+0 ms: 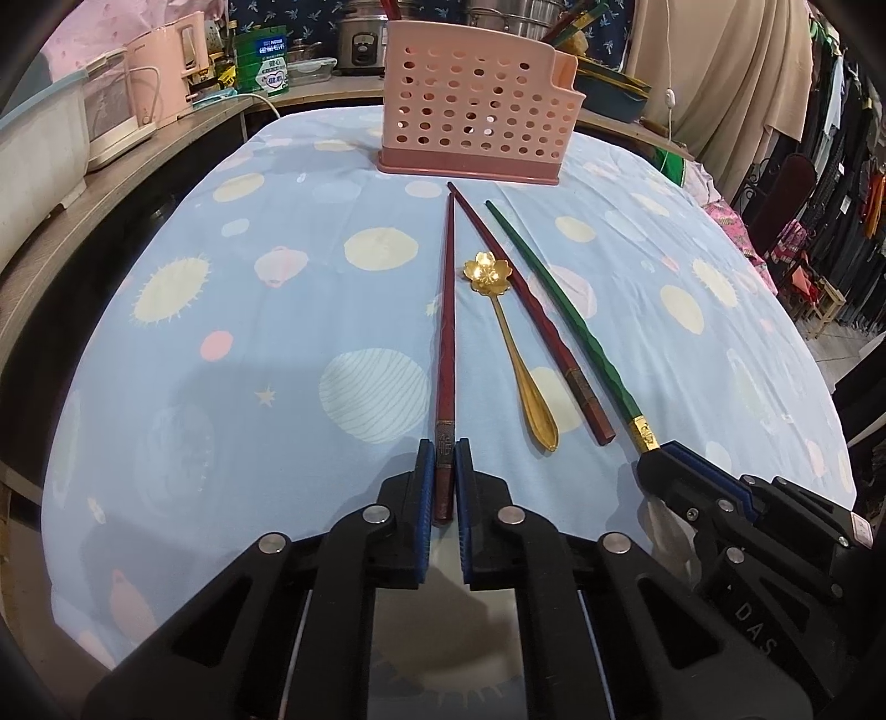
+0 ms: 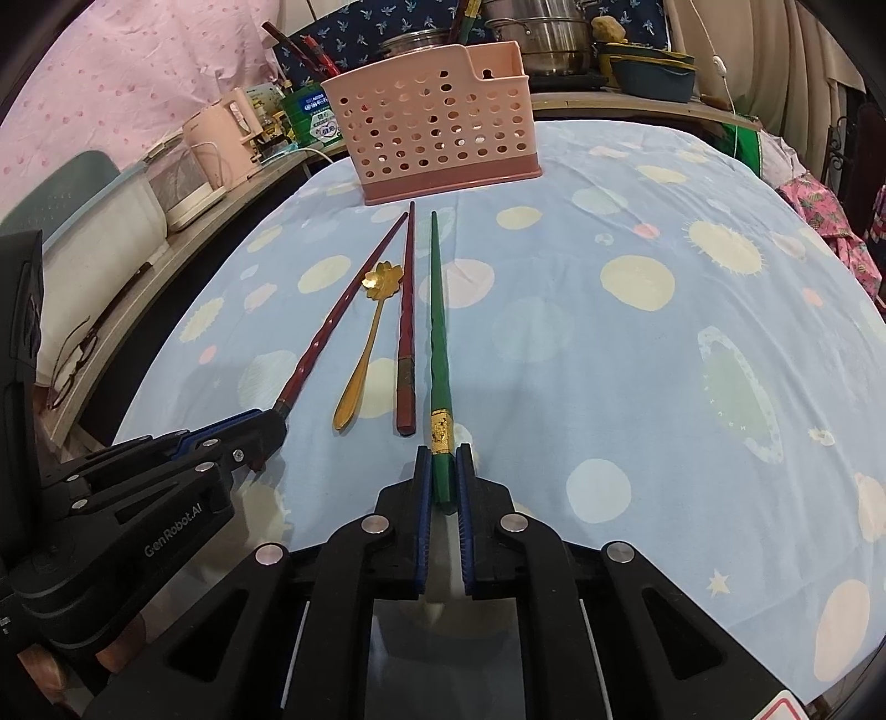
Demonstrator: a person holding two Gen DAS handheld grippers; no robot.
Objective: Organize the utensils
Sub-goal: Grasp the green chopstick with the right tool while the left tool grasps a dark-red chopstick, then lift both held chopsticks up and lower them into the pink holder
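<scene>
A pink perforated utensil basket (image 1: pixel 476 105) stands at the far end of the blue patterned tablecloth (image 1: pixel 221 332); it also shows in the right wrist view (image 2: pixel 432 122). My left gripper (image 1: pixel 444 451) is shut on the thick end of a dark red chopstick (image 1: pixel 446 332), which lies on the cloth. My right gripper (image 2: pixel 444 457) is shut on the end of a green chopstick (image 2: pixel 437 310) with a gold band. Between them lie a gold flower-shaped spoon (image 1: pixel 509 332) and a second dark red chopstick (image 1: pixel 526 310). The right gripper also shows in the left wrist view (image 1: pixel 659 459).
A wooden counter (image 1: pixel 111 183) runs along the left and back, with a pink kettle (image 1: pixel 166 66), a white container (image 1: pixel 39 144), a green tin (image 1: pixel 268 63) and steel pots (image 2: pixel 542 39). Clothes hang at the right (image 1: pixel 841 166). Glasses (image 2: pixel 72 360) lie on the counter.
</scene>
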